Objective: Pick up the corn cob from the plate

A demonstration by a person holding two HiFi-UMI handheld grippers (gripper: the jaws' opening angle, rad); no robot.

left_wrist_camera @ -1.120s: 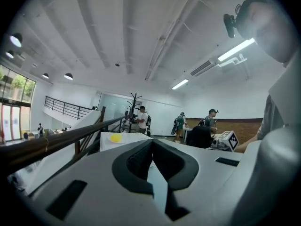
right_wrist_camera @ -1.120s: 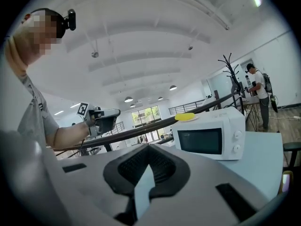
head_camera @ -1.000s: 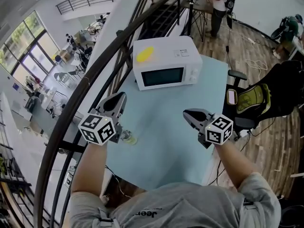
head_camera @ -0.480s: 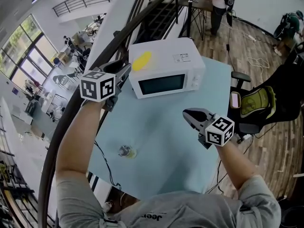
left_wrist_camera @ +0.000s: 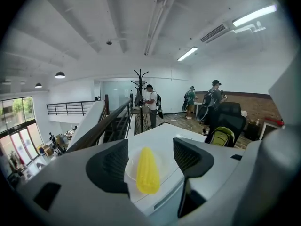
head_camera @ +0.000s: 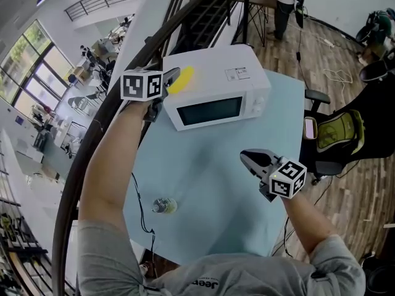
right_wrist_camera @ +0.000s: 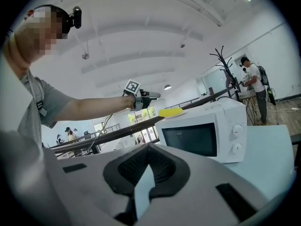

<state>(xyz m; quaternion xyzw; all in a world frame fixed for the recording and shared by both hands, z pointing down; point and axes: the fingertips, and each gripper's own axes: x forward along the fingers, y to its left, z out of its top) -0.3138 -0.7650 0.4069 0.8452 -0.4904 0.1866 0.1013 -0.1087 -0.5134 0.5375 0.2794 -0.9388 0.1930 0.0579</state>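
Your left tool [head_camera: 168,79] is stretched out to the top of the microwave [head_camera: 216,91], and its jaws are opening, already wide. The corn cob [left_wrist_camera: 147,171] lies in the gap between them, but neither pad touches it. The cob lies lengthwise on a white plate [left_wrist_camera: 162,163], which sits on the microwave's roof near its left end in the head view. Your right tool [head_camera: 248,158] hangs low over the near right part of the pale blue desk [head_camera: 210,184], well apart from the microwave. Its jaws are drawn together at the tips, with nothing between them. Counted: one corn cob, one plate, one microwave and two tools. There is also one small object with a silvery top [head_camera: 164,206] on the near left of the desk, too small to name. Beside the desk's right edge stands one black office chair carrying a yellow-green bag [head_camera: 336,134]. Three people [left_wrist_camera: 151,105] stand at the far end of the room in the left gripper view.
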